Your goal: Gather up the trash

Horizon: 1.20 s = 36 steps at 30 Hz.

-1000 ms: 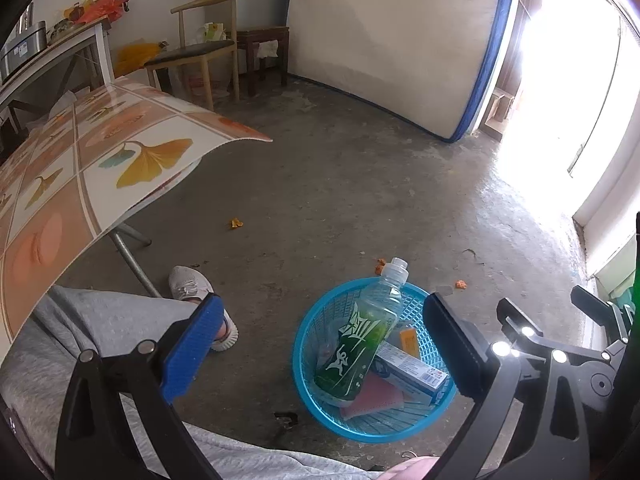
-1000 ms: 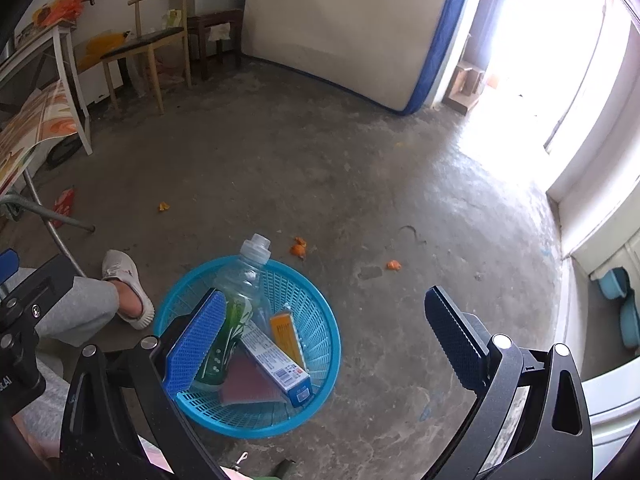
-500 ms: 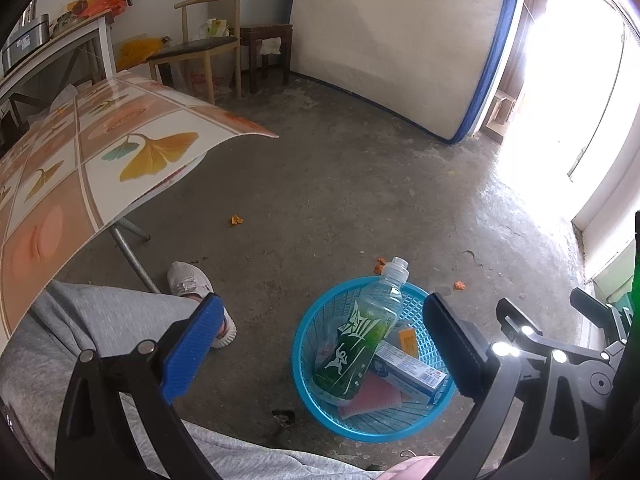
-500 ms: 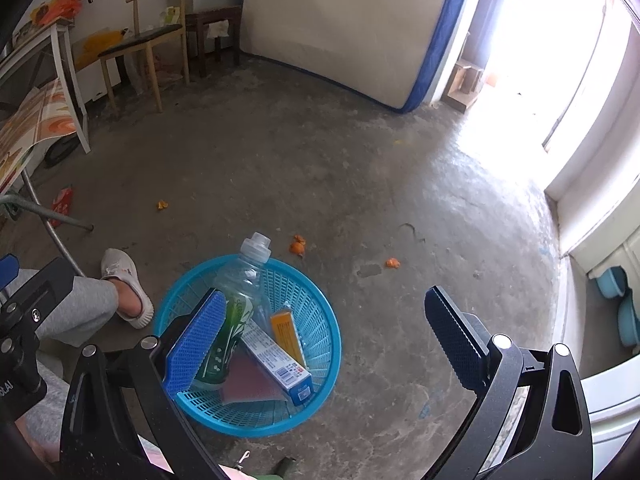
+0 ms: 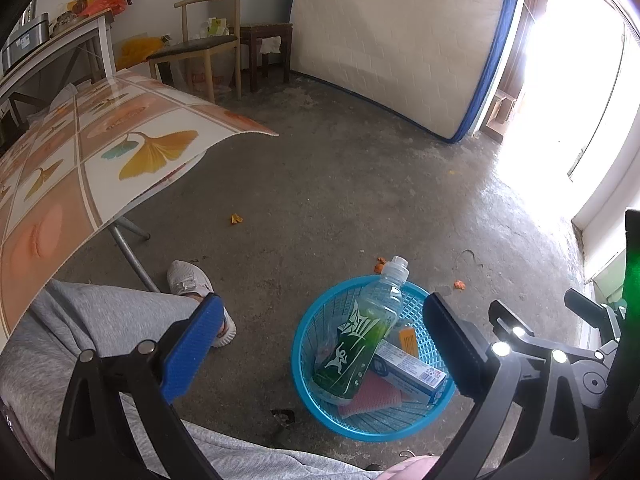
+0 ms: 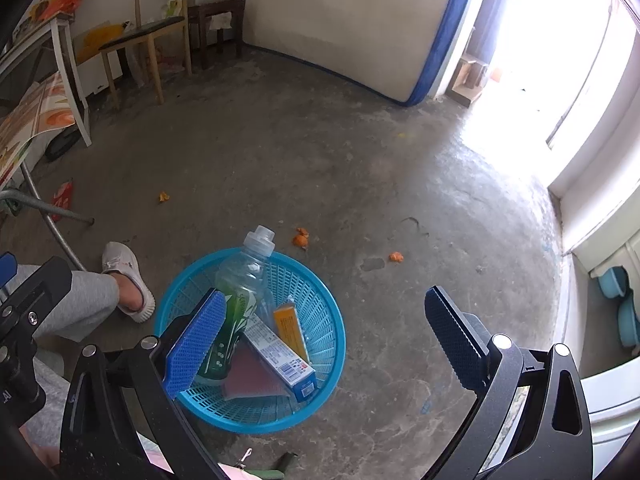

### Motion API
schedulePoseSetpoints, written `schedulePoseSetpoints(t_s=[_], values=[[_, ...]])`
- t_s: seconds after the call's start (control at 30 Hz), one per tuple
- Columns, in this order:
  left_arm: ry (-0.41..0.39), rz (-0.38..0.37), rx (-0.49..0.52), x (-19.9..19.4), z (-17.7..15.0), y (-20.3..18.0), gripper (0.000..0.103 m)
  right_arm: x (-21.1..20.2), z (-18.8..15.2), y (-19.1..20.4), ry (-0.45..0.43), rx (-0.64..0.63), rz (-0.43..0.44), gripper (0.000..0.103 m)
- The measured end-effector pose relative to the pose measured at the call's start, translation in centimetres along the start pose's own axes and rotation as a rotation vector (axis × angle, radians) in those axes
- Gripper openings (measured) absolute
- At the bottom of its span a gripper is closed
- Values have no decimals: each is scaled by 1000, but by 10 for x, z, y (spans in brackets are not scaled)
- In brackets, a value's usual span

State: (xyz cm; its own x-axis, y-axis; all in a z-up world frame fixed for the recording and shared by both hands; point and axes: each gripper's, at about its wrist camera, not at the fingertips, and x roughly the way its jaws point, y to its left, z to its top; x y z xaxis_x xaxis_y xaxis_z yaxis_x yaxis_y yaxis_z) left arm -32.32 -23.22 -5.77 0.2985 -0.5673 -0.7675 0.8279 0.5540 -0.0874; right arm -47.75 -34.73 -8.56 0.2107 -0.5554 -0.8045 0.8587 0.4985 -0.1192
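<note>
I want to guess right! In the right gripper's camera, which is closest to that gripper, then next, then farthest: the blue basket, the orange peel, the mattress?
1. Blue basket, just below the right gripper.
2. Orange peel, beyond the basket.
3. Mattress, against the far wall.

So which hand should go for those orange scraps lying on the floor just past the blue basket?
Probably the right. The right tongs are open, empty, and the orange scraps lie nearly straight ahead beyond the basket. From the left tongs, also open, they sit off to the right.
</note>
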Motion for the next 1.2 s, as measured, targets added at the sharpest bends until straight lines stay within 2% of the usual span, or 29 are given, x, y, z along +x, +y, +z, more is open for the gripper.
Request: schedulePoseSetpoints(t_s=[1.2], values=[[26, 0, -13, 3, -2, 0, 98, 3, 2, -2, 36, 22, 40, 95]])
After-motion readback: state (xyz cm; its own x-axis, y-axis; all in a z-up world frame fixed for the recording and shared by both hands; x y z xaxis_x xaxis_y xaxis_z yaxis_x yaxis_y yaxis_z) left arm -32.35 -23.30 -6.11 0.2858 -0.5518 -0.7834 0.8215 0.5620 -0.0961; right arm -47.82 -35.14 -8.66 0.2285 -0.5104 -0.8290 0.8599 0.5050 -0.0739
